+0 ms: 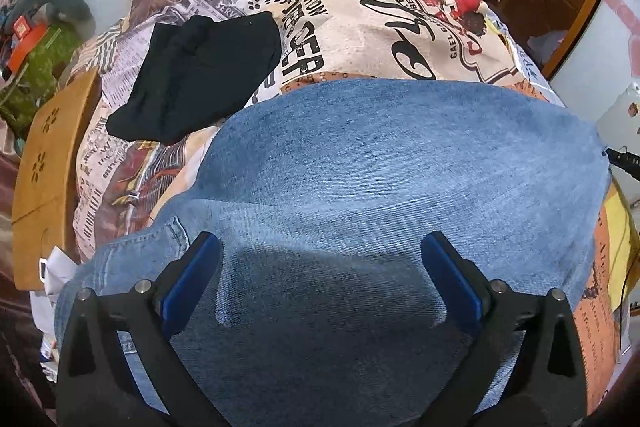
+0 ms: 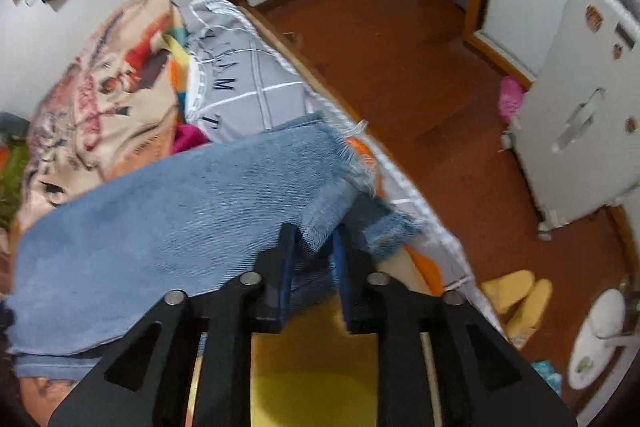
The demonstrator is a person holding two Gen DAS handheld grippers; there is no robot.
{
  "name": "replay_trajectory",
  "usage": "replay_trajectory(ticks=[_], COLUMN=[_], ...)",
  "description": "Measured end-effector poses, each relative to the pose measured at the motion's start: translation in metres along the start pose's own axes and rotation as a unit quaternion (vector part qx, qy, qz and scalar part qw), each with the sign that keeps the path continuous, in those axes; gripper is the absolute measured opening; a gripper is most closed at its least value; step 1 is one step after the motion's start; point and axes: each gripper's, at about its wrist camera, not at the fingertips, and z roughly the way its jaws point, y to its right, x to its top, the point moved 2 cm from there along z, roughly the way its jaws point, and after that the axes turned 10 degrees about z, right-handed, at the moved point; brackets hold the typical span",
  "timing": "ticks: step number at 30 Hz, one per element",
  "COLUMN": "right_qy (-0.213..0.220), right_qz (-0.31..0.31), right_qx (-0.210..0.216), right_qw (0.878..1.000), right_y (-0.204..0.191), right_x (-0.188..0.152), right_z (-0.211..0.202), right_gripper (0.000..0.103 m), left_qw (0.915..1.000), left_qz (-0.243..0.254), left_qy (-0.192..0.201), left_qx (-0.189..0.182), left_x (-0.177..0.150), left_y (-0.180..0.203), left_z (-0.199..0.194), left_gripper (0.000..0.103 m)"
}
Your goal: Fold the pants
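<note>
Light blue jeans (image 1: 400,155) lie spread over the printed bed cover (image 1: 360,7). My left gripper (image 1: 320,241) hovers just above the denim, pointing steeply down, with its blue pads wide apart and nothing between them. In the right wrist view, a jeans leg (image 2: 180,207) stretches toward the bed's edge and ends in a frayed hem (image 2: 352,167). My right gripper (image 2: 314,239) has a corner of that hem between its fingers. A narrow gap shows there and the pads do not press the cloth.
A folded black garment (image 1: 200,71) lies on the cover to the far left. A wooden board (image 1: 48,163) stands at the bed's left side. Beyond the right edge are the brown floor (image 2: 440,87), a white fridge (image 2: 580,115) and yellow slippers (image 2: 516,295).
</note>
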Motion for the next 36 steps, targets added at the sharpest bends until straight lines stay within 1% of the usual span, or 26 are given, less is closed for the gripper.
replay_trajectory(ticks=[2,3,4,5,6,7,8,10,13,14,17,18,20,22,26,28,31,33,36], right_qy=[0.005,0.006,0.010,0.017,0.028,0.035,0.040,0.050,0.069,0.077,0.100,0.101,0.101,0.095,0.077,0.064,0.041,0.021,-0.014], right_qz=[-0.013,-0.020,-0.027,-0.033,-0.042,-0.050,-0.059,-0.077,-0.108,-0.115,-0.136,-0.147,-0.168,-0.199,-0.262,-0.286,-0.323,-0.352,-0.390], right_qx=[-0.024,-0.029,-0.030,-0.029,-0.022,-0.013,-0.001,0.026,0.071,0.084,0.132,0.155,0.183,0.206,0.235,0.245,0.252,0.249,0.241], right_qw=[1.000,0.999,0.999,0.999,0.998,0.998,0.997,0.995,0.989,0.987,0.977,0.972,0.963,0.953,0.933,0.924,0.911,0.902,0.889], right_y=[-0.004,-0.007,-0.010,-0.014,-0.023,-0.030,-0.038,-0.063,-0.107,-0.120,-0.164,-0.182,-0.211,-0.242,-0.300,-0.325,-0.361,-0.384,-0.411], right_x=[0.005,0.006,0.007,0.007,0.008,0.008,0.007,0.008,0.005,0.003,-0.006,-0.010,-0.018,-0.028,-0.049,-0.058,-0.074,-0.088,-0.109], right_z=[-0.008,-0.013,-0.018,-0.023,-0.033,-0.040,-0.046,-0.060,-0.080,-0.085,-0.099,-0.104,-0.106,-0.107,-0.100,-0.094,-0.077,-0.062,-0.037], right_gripper=[0.022,0.024,0.026,0.031,0.036,0.038,0.040,0.040,0.042,0.045,0.053,0.054,0.054,0.055,0.055,0.055,0.055,0.055,0.055], left_qw=[1.0000,1.0000,0.9998,0.9996,0.9991,0.9984,0.9979,0.9965,0.9922,0.9908,0.9847,0.9826,0.9787,0.9737,0.9678,0.9646,0.9619,0.9597,0.9552], left_qz=[-0.004,-0.006,-0.006,-0.004,-0.004,-0.006,-0.010,-0.025,-0.060,-0.068,-0.099,-0.107,-0.121,-0.137,-0.164,-0.183,-0.208,-0.229,-0.266], left_qy=[0.003,0.005,0.009,0.014,0.023,0.033,0.041,0.058,0.085,0.090,0.106,0.110,0.113,0.112,0.101,0.086,0.062,0.044,0.016], left_qx=[-0.001,0.003,0.014,0.023,0.036,0.045,0.050,0.056,0.070,0.075,0.096,0.104,0.122,0.144,0.162,0.170,0.167,0.157,0.129], left_x=[-0.001,-0.001,-0.001,0.000,0.000,0.001,0.001,0.002,0.001,0.001,-0.004,-0.006,-0.013,-0.024,-0.046,-0.062,-0.083,-0.099,-0.121], left_y=[-0.001,-0.002,-0.003,-0.004,-0.007,-0.011,-0.015,-0.030,-0.063,-0.072,-0.110,-0.122,-0.144,-0.171,-0.211,-0.232,-0.255,-0.270,-0.292], left_z=[-0.001,-0.002,-0.005,-0.007,-0.012,-0.018,-0.022,-0.035,-0.059,-0.065,-0.088,-0.094,-0.104,-0.111,-0.113,-0.107,-0.092,-0.079,-0.056], left_gripper=[0.102,0.102,0.102,0.102,0.102,0.102,0.102,0.102,0.102,0.102,0.102,0.102,0.102,0.102,0.102,0.102,0.102,0.102,0.102])
